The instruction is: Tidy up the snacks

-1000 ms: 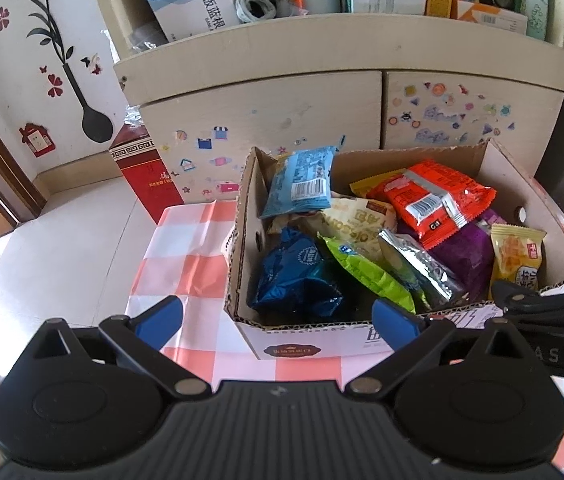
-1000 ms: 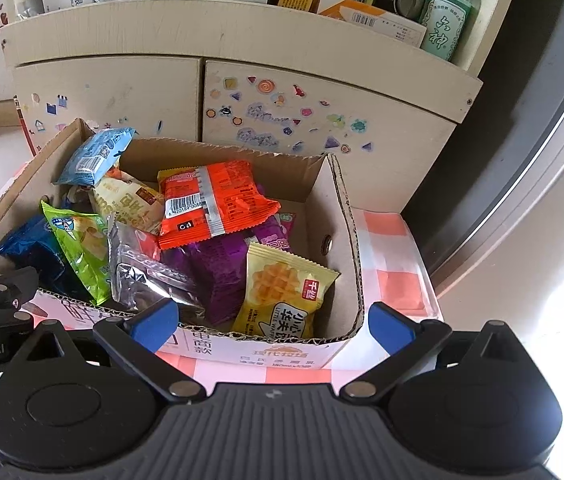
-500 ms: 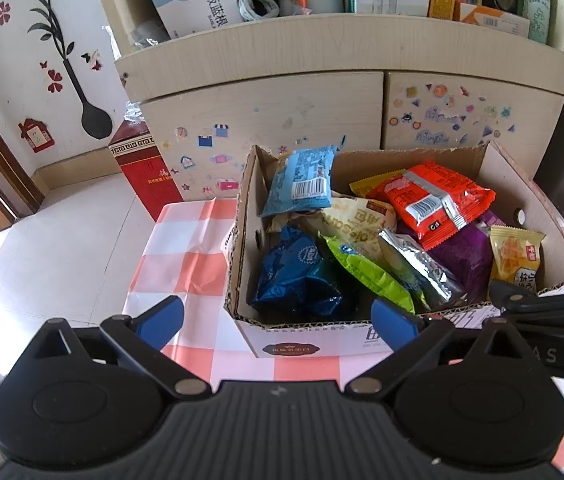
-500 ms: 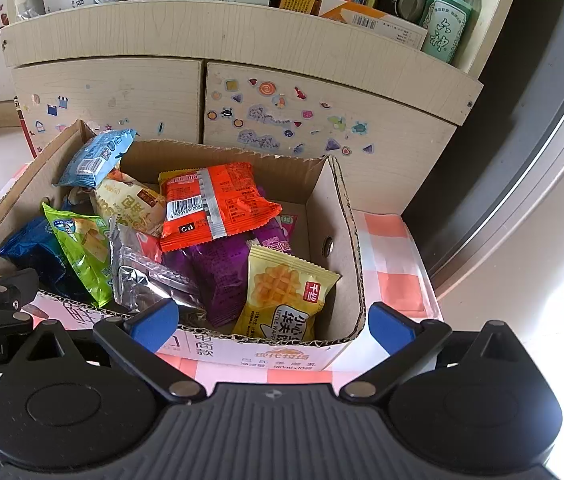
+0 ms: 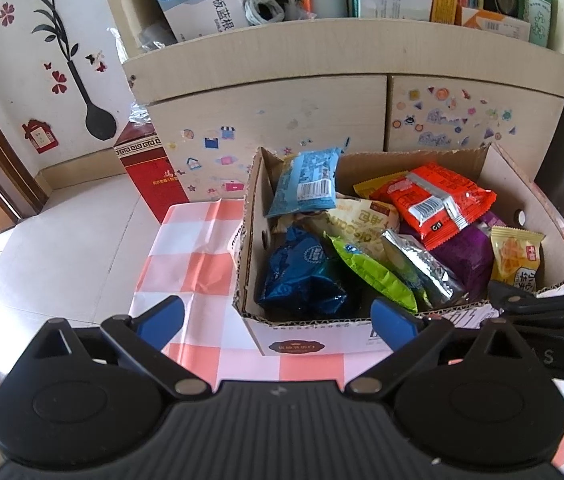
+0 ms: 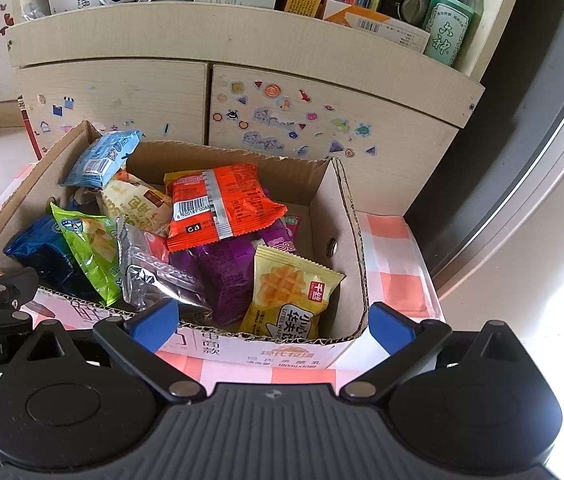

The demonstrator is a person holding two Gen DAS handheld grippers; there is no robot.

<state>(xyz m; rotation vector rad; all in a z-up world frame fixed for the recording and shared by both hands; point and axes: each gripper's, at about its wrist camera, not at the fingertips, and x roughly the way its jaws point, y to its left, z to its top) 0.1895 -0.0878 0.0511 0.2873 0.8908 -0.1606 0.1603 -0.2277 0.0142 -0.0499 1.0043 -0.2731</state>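
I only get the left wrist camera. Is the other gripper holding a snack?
Observer: No. The right gripper is open and empty, just in front of the cardboard box.
Child: What's hiding beside the orange packet?
Observer: A pink packet peeks out from under the orange packet, on the side nearer the box's right wall.
Child: Is there space to the right of the box?
Observer: Yes, a bare strip of checked cloth lies there.
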